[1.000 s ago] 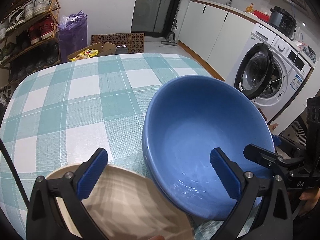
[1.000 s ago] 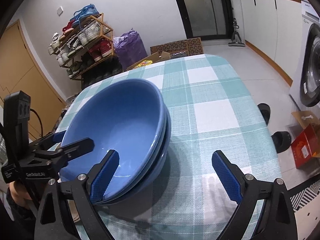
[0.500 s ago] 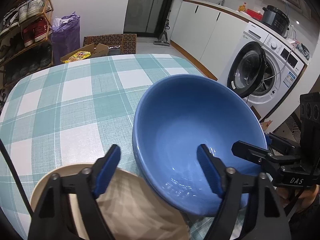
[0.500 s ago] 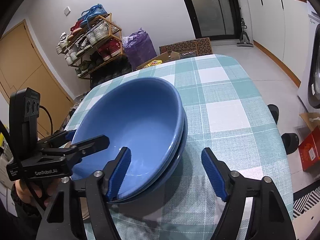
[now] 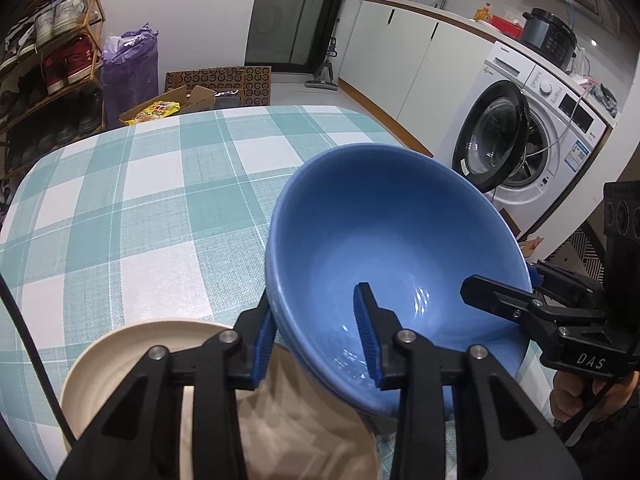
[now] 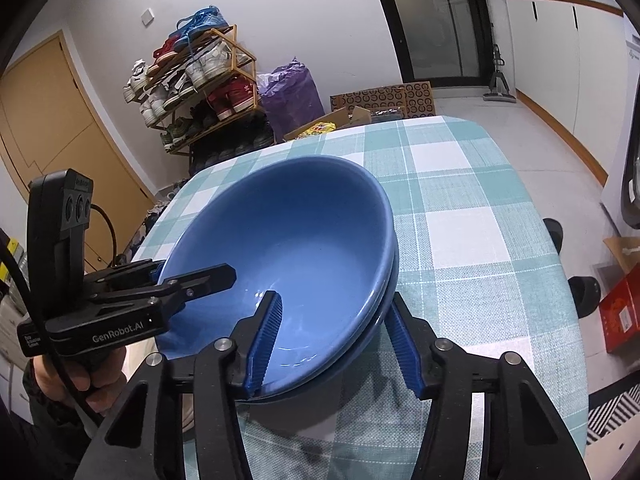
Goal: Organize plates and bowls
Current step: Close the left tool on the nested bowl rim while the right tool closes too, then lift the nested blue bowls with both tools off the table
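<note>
Two stacked blue bowls stand on the checked tablecloth; in the right wrist view both rims show. My left gripper is shut on the near left rim of the bowls, one finger inside, one outside. My right gripper is shut on the opposite rim, one finger inside and one outside. A cream plate lies just under and left of my left gripper, partly hidden by it. Each gripper shows in the other's view, the right gripper and the left gripper.
The table has a teal and white checked cloth. A washing machine with its door open stands to the right. A shoe rack, a purple bag and cardboard boxes lie beyond the far edge.
Both grippers have narrowed from wide open and closed onto the rim of the blue bowls from opposite sides. The bowls have tilted slightly.
</note>
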`<state>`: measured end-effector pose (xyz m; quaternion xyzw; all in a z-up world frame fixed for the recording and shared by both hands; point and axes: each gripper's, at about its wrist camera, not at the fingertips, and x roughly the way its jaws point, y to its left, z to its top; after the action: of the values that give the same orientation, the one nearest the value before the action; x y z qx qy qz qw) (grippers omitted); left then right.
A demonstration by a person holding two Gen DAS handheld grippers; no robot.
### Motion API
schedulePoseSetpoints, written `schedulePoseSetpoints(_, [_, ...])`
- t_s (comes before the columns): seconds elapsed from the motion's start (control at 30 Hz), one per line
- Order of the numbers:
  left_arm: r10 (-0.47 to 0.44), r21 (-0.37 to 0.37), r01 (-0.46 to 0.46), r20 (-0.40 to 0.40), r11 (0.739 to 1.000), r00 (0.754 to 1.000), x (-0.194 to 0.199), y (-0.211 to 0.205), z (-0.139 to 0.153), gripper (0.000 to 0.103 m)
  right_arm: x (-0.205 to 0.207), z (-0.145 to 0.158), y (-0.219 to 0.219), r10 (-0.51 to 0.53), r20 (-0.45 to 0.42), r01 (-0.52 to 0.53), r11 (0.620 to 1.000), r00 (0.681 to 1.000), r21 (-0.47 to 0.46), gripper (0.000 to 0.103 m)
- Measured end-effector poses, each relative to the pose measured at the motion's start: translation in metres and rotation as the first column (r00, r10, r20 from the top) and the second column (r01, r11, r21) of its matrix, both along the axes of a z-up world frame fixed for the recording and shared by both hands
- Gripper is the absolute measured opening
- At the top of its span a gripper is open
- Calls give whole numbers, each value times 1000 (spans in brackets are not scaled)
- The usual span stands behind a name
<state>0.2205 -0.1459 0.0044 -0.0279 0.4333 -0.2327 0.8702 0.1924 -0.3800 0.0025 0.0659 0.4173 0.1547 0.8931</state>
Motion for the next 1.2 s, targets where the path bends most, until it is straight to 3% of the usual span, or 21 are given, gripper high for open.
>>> schedulePoseSetpoints(0.33, [3,16,-3,10,1000,1000,-4,-2,2,32,-1,-1,-5,-25,7,25,1000,1000,-9,44])
schedulePoseSetpoints(1.2, [-12,8,12,64,1000,998,-22,-13,24,32,-27,26,-15,-53,78,55,998,996,-25,43])
